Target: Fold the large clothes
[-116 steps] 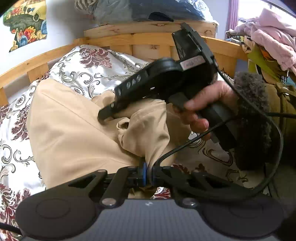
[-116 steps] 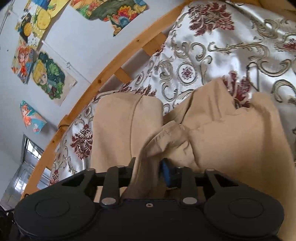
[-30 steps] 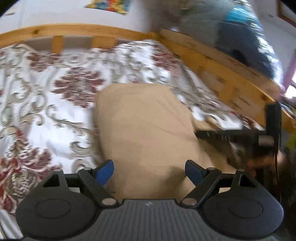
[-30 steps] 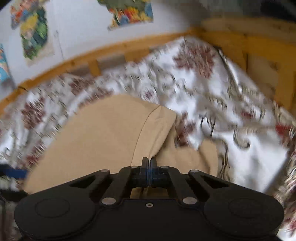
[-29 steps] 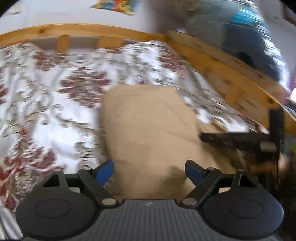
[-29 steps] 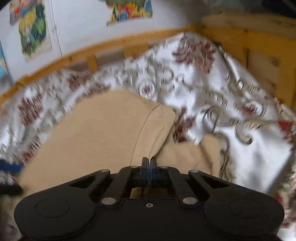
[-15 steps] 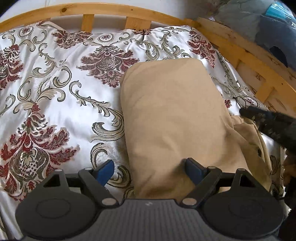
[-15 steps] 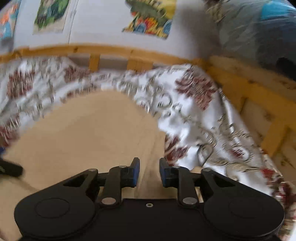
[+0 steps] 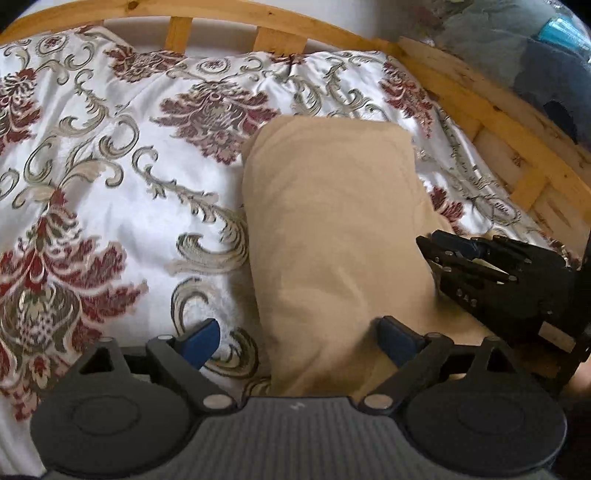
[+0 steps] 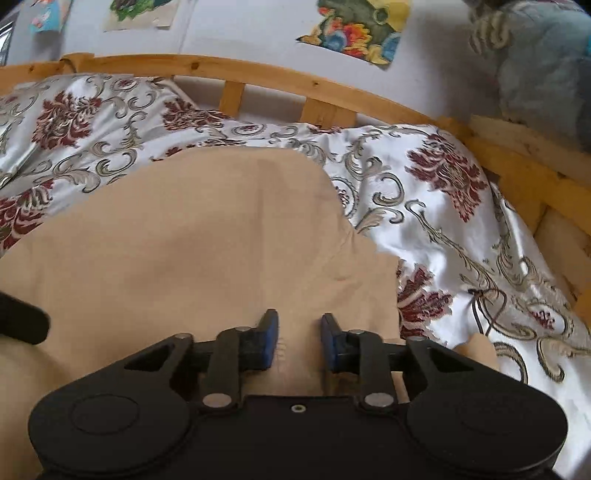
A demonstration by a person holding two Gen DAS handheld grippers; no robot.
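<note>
A tan garment [image 9: 332, 221] lies folded into a long flat slab on the patterned bedspread [image 9: 110, 166]. My left gripper [image 9: 297, 338] hangs over its near end, jaws opening wide; the cloth lies below them, untouched by the blue pads. My right gripper [image 10: 299, 325] hovers low over the tan garment [image 10: 184, 240] near its right edge. Its jaws are a little apart and closing, with cloth beneath the gap and none pinched. In the left wrist view the right gripper [image 9: 428, 249] shows from the side at the garment's right edge. A left gripper finger [image 10: 22, 321] enters at the right wrist view's left edge.
A wooden bed rail [image 9: 332, 29] runs along the far side and down the right. Bagged bedding and clothes [image 10: 546, 55] are piled behind the rail at the upper right. Posters [image 10: 358, 26] hang on the wall. A dark cord [image 10: 484, 306] lies on the bedspread, right of the garment.
My right gripper has let go of the garment's fold; its jaws now stand apart. The garment has settled flat. Both grippers have come lower and closer to it.
</note>
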